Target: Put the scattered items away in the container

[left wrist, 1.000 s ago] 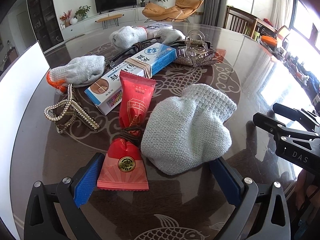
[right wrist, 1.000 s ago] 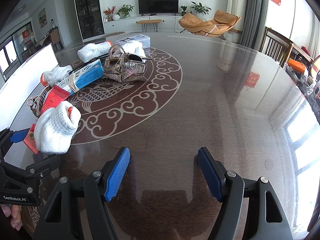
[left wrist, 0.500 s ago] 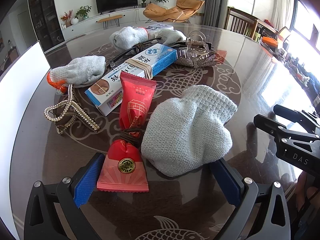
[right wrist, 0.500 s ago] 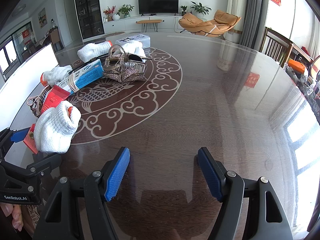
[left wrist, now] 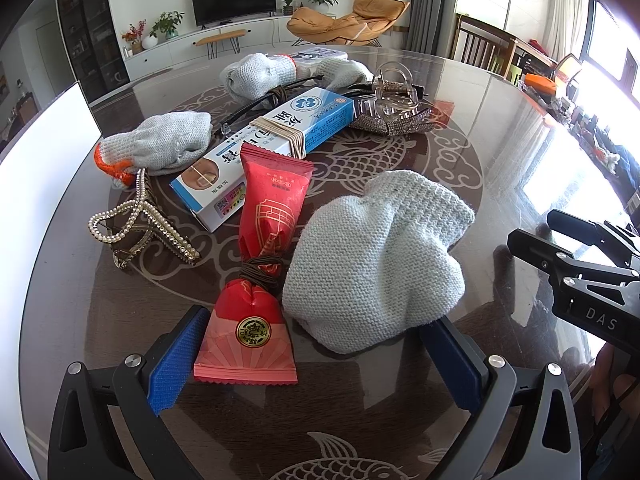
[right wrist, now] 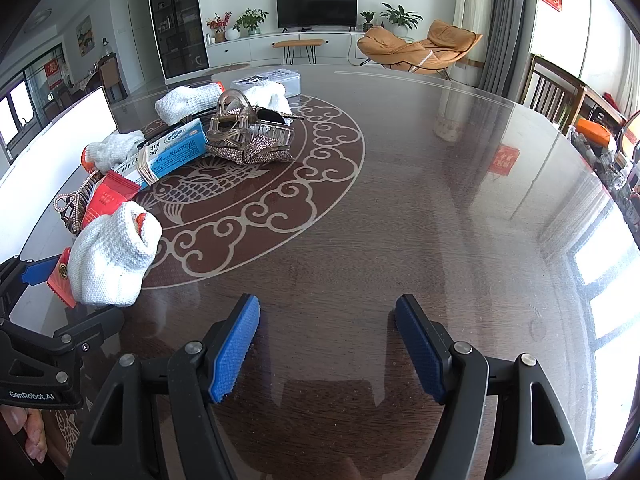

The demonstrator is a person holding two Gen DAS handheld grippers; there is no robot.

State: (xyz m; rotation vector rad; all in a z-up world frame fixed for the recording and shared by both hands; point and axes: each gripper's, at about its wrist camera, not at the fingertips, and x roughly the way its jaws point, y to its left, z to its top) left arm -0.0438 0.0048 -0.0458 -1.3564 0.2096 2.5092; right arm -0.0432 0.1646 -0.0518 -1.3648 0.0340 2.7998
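Left gripper (left wrist: 312,356) sits low over the table (left wrist: 500,152) with its blue pads spread wide, and between them lie two things at once: the red snack packet (left wrist: 256,304), cinched with a brown band, and the knitted grey glove (left wrist: 376,264) bunched into a ball just beside it. That's the snag. Closing now would pinch both, or catch the packet's flat crimped edge and let it slide out. Better, by this read, to shift toward one target, probably the glove, which is soft and bulky and should squash nicely between the pads, then close around its middle rather than its loose cuff.

Right gripper (right wrist: 328,348) hovers over bare tabletop, jaws apart, nothing between them, well away from the clutter. It looks to be waiting its turn.

Further back the pile carries on: a blue and white box (left wrist: 264,148) wrapped in rubber bands, a beaded hair clip (left wrist: 140,224), a second grey glove with orange trim (left wrist: 160,148), a clear claw clip (left wrist: 394,92) sitting on a glittery one, another glove roll and black spectacles behind. At the far left a large white wall (left wrist: 44,200) rises at the table's edge; that may be the container, though its opening cannot be seen from either view. If so, the carry goes left, and the lift should clear the beaded clip on the way across.
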